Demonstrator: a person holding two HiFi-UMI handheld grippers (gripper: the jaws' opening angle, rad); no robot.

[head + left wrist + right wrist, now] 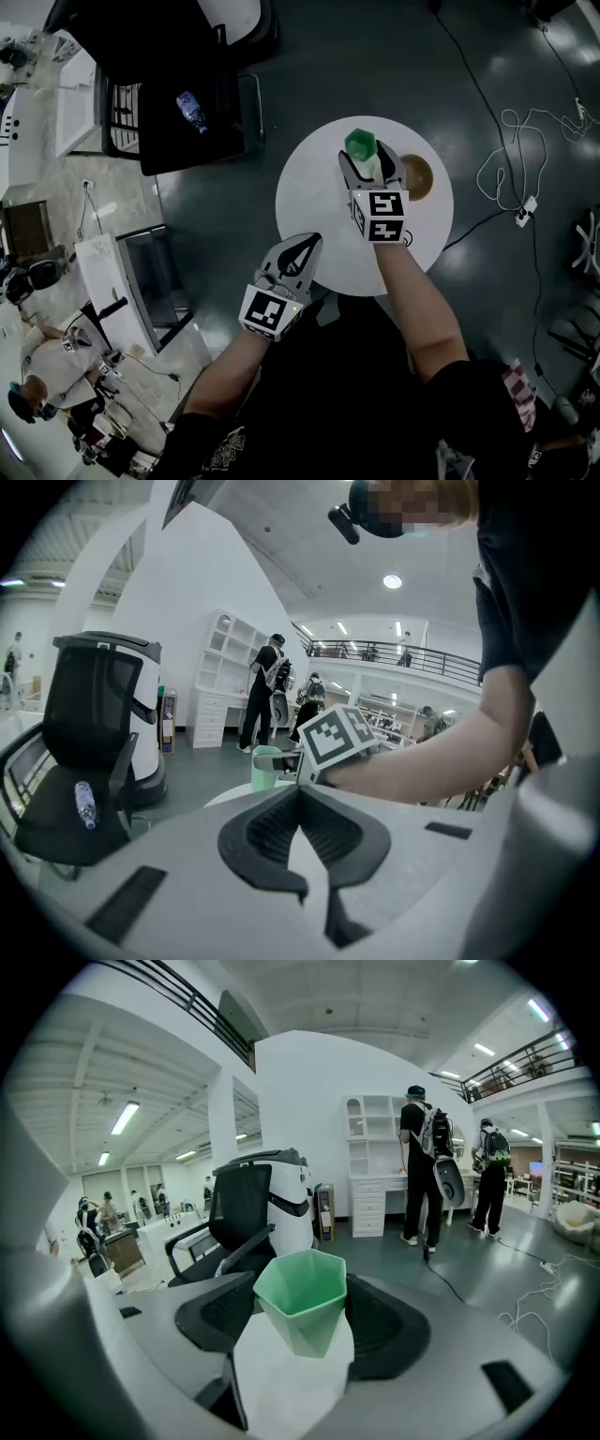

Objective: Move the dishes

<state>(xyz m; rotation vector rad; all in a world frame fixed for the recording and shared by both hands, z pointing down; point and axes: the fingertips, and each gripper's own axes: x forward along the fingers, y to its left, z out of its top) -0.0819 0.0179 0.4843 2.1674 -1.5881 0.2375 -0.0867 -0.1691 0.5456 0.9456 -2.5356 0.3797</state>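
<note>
We see the green cup [302,1312] as smooth, matt plastic, and the round white counter [309,197] as a smooth, matt surface. The dark floor [375,56] is glossy, throwing back the lights. The brown dish [418,178] is perhaps glazed, though it is too small to tell.

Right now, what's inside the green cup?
The green cup, in the right gripper, shows only bare green inner walls; nothing sticks out. Its bottom is hidden by the near rim.
</note>
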